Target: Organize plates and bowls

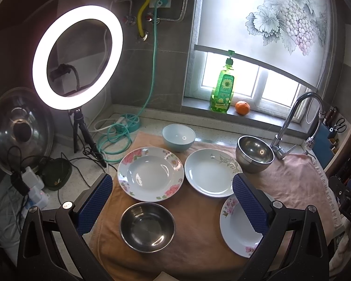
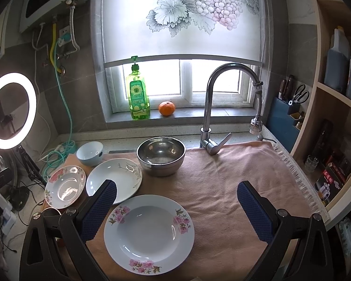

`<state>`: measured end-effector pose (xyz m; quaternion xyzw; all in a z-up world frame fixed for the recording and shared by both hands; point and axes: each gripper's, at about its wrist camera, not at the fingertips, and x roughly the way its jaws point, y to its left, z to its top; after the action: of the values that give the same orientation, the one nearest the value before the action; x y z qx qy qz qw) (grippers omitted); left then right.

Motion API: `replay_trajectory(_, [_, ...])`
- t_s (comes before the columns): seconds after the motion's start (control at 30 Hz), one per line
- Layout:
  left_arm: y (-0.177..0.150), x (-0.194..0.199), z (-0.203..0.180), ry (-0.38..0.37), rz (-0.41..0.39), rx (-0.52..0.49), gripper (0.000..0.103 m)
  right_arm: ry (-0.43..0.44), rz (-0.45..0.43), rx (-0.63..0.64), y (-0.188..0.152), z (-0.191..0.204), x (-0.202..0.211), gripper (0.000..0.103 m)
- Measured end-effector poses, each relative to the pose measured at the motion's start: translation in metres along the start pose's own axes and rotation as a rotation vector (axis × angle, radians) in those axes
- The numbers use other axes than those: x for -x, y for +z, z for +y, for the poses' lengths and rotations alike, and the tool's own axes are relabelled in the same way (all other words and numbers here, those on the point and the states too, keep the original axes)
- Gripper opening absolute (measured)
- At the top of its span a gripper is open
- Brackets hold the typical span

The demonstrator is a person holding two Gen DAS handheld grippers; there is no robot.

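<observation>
1. Nearest the right claw: pink-flowered plate flat on towel over counter; claw spread wide, holding nothing.
2. Left claw likewise released, above small steel bowl.
3. Beyond: rose-rimmed plate, plain plate, blue bowl, large steel bowl, all apart.
4. Ceramic likely heavy, glazed, slippery, chippable; pinch across rim.
5. Steel bowls probably light, stiff; grip wall at lip.

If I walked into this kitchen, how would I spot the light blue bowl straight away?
Find the window sill with the green soap bottle. Below it, at the towel's far edge, stands the light blue bowl, behind the rose-rimmed plate. The other two bowls are steel.
</observation>
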<state>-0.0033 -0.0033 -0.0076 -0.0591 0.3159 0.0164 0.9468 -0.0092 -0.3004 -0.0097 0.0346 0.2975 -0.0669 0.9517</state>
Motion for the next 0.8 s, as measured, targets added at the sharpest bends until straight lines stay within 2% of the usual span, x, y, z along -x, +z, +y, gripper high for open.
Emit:
replay_trajectory(0.43, [-0.005, -0.009, -0.002, -0.008, 0.014, -0.006, 0.102, -0.005, 0.012, 0.003, -0.002, -0.001, -0.007, 0.102])
replay_trajectory(0.8, [-0.016, -0.021, -0.009, -0.022, 0.074, -0.014, 0.102, 0.016, 0.059, 0.038, -0.013, -0.006, -0.026, 0.102])
